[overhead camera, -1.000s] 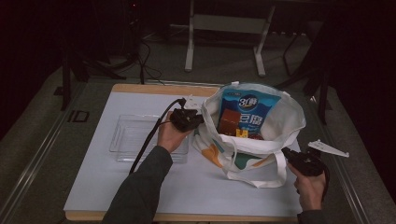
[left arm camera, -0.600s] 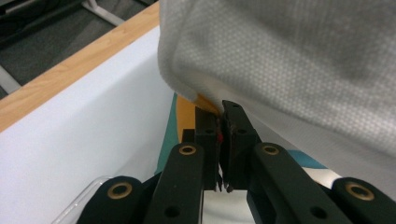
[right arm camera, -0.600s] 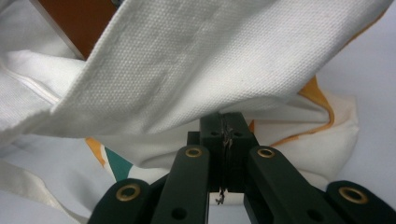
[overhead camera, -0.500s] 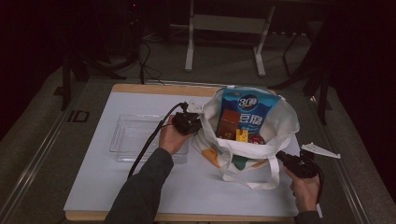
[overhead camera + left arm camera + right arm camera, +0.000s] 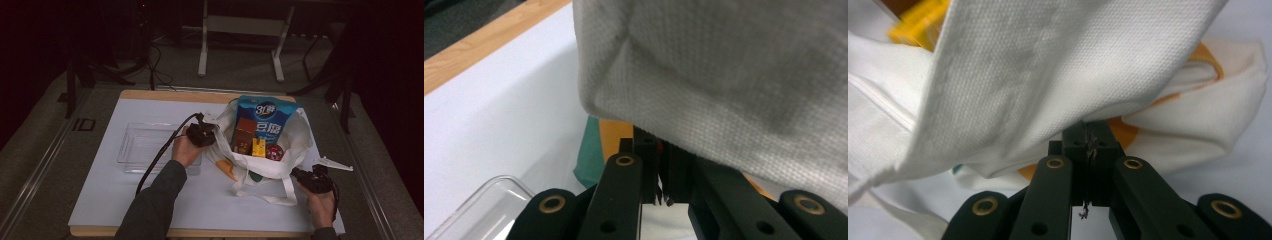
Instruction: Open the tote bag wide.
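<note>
White canvas bag (image 5: 280, 160) is sitting at the table's (image 5: 100, 200) centre-right, holding a blue packet (image 5: 265, 117) and small boxes. Left gripper (image 5: 202, 134) is pinching its rim at nine o'clock, while right gripper (image 5: 311, 180) is pinching fabric at four o'clock, jaws pressed together.

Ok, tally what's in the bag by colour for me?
Blue: 1, tofu pack
Brown: 1, box
Yellow: 1, box
Red: 1, round item
Total: 4 showing in the bag; anything deeper is hidden.
</note>
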A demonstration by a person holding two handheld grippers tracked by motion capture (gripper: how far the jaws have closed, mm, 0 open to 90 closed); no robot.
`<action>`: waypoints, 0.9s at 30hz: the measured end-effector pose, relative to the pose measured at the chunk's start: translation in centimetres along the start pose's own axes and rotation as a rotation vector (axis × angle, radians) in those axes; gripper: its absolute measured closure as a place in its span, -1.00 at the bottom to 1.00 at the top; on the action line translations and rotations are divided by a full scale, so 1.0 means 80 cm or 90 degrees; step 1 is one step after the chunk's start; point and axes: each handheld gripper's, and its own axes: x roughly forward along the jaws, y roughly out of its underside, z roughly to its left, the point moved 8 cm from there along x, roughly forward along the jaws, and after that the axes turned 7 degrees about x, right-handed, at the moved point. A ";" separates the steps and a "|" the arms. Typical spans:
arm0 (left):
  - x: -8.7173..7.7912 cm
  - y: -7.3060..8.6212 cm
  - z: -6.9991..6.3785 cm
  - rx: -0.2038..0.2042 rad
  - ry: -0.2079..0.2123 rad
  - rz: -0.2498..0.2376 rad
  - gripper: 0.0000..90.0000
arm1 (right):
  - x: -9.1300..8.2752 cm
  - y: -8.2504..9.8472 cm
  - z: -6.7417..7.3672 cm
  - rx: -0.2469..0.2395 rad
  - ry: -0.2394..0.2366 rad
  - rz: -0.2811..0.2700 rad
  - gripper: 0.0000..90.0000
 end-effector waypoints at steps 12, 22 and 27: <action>0.023 0.015 -0.004 -0.002 0.020 0.055 0.91 | 0.019 0.021 -0.013 0.028 0.032 0.043 0.99; 0.015 0.017 -0.002 -0.004 0.034 0.046 0.60 | 0.009 0.017 -0.013 0.017 0.034 0.029 0.84; 0.001 0.016 -0.001 0.002 0.035 0.025 0.51 | 0.000 0.016 -0.014 0.014 0.029 0.024 0.65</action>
